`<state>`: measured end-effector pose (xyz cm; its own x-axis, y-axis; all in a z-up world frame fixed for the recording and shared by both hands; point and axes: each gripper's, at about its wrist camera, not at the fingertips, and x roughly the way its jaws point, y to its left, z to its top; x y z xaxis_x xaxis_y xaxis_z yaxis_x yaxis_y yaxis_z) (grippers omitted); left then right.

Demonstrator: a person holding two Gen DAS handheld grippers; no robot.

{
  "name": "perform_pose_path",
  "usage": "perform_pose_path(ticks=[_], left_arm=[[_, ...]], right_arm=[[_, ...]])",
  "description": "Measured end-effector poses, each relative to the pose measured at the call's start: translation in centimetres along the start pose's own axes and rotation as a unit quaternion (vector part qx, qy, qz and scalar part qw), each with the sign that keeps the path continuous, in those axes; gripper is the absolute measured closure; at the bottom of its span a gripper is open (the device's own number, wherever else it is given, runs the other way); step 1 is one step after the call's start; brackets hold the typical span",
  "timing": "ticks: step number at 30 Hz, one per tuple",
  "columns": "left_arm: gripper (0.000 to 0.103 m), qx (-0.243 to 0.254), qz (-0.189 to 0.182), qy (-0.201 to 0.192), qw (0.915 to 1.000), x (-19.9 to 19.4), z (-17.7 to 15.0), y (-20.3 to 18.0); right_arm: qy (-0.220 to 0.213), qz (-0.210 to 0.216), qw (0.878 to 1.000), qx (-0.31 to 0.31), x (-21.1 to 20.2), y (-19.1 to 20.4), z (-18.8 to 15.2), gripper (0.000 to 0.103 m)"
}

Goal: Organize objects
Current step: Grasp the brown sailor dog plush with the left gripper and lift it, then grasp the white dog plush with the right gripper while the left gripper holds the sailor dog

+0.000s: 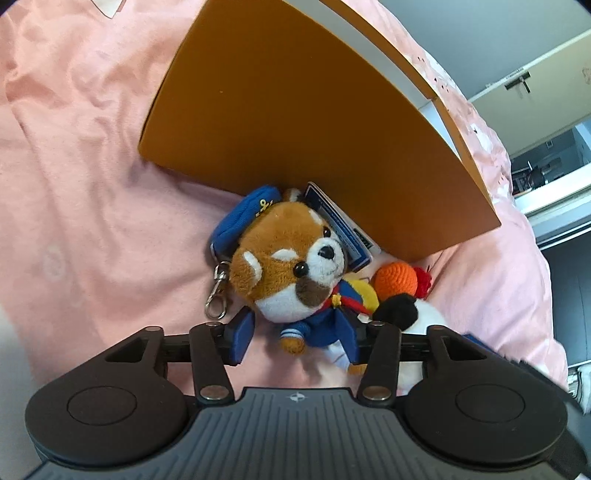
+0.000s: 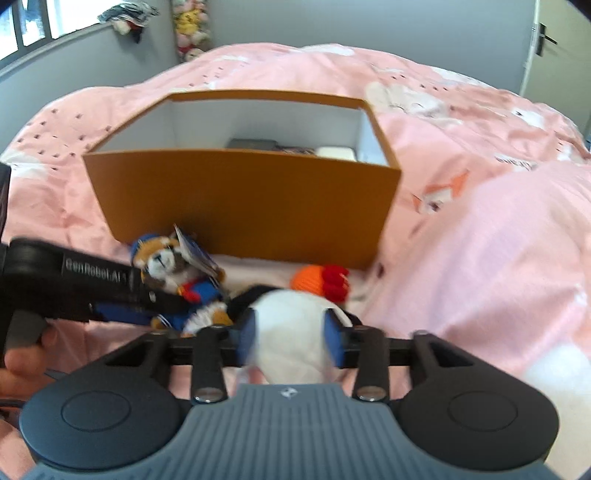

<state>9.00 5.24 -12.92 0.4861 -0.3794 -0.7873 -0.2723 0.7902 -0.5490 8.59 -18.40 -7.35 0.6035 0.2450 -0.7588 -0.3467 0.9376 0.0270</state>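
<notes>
Bright, even daylight, soft shadows under the orange box [image 1: 280,110]. Left wrist view sharp; right wrist view motion-blurred, worst on the white plush [image 2: 291,332]. Fisheye bends edges, dark corners. Window [image 2: 26,22] glare upper left.

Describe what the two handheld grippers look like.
Both are black with round side discs, a ribbed grey centre plate bearing a small white emblem, silver pivot screws and blue fingers. The left gripper carries white "GenRobot.AI" lettering; the right gripper matches.

Pink bedspread [image 2: 480,240], grey wall [image 2: 332,22], window [image 2: 33,22].
</notes>
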Motion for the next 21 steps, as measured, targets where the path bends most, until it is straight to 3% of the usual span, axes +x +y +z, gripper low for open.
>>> perform_pose_path(ticks=[2, 5, 8, 12, 15, 17, 21], left_arm=[[0.042, -0.009, -0.001, -0.003, 1.0, 0.4, 0.1, -0.2], [0.039, -0.025, 0.001, -0.008, 0.9996, 0.8, 0.1, -0.2], [0.036, -0.046, 0.01, -0.013, 0.9988, 1.2, 0.2, -0.3], [0.034, -0.042, 0.033, -0.023, 0.9983, 2.0, 0.2, -1.3], [0.038, -0.037, 0.036, -0.026, 0.9983, 1.9, 0.1, -1.3], [0.044, -0.029, 0.038, -0.025, 0.9985, 1.6, 0.1, -1.5], [0.048, 0.025, 0.051, -0.014, 0.9983, 0.0, 0.1, -2.5]], right_arm=[[0.012, 0.003, 1.0, 0.011, 0.5, -0.3, -0.1, 0.054], [0.028, 0.004, 0.999, 0.027, 1.2, -0.9, -0.3, 0.039], [0.041, 0.012, 0.998, 0.035, 2.1, -1.0, -0.4, 0.036], [0.047, -0.001, 0.999, -0.002, 2.8, 0.3, -0.7, 0.028], [0.049, -0.01, 0.998, -0.025, 3.5, 1.0, -1.0, 0.022], [0.053, -0.02, 0.998, -0.032, 4.0, 1.1, -1.2, 0.022], [0.049, -0.021, 0.998, -0.02, 3.5, 0.6, -1.3, 0.033]])
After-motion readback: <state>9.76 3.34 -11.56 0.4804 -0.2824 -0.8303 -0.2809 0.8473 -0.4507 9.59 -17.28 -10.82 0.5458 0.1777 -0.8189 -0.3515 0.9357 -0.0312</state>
